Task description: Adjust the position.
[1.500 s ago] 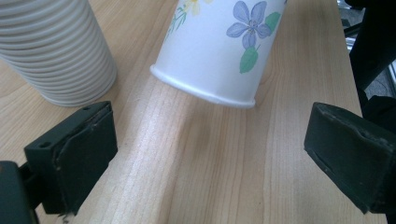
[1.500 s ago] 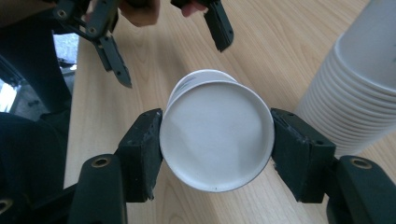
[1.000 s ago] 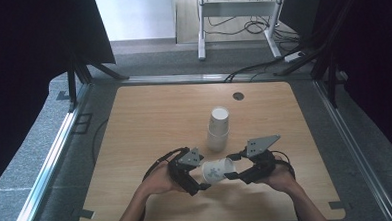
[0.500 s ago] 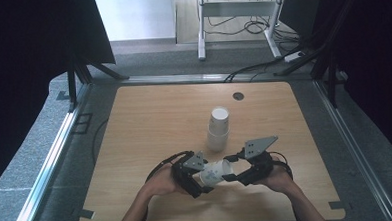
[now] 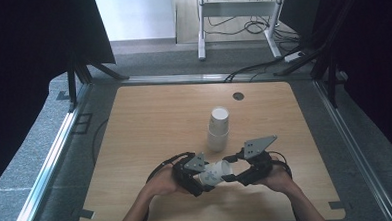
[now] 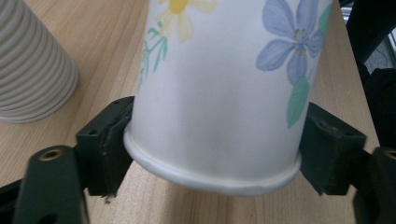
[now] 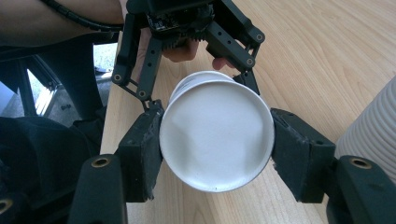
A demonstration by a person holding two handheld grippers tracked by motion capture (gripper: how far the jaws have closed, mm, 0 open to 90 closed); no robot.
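held thing: a paper cup (image 5: 212,172) printed with flowers, lying on its side in the air between both grippers, low over the table's near edge, about midway along it.

left gripper: the left gripper (image 6: 212,149) has just been closing its jaws; in the left gripper view its black pads sit against the cup's wall on both sides, just above one rolled rim. it is pinching the cup.

right gripper: the right gripper (image 7: 217,140) has its jaws pressed on the cup's other end, one pad on each side of a round white face.

how it will handle: likely very light, thin-walled and easy to crush or dent; the smooth printed paper may slip. a judgement, not a thing seen.

where to hold: best near a rolled rim or the base, where the paper is stiffest, with a gentle squeeze; the middle of the wall would buckle first.

whether one cup or two nested: cannot tell.

nearby: a stack of ribbed white cups (image 5: 218,127) stands rim down near the table's centre, just beyond the grippers and apart from them.

surface: a pale wood-grain table (image 5: 144,122), flat and bare but for a small dark round hole (image 5: 238,95) near the far edge.

room: grey carpeted floor, black curtains at both sides, a metal frame's legs and loose cables beyond the far edge.
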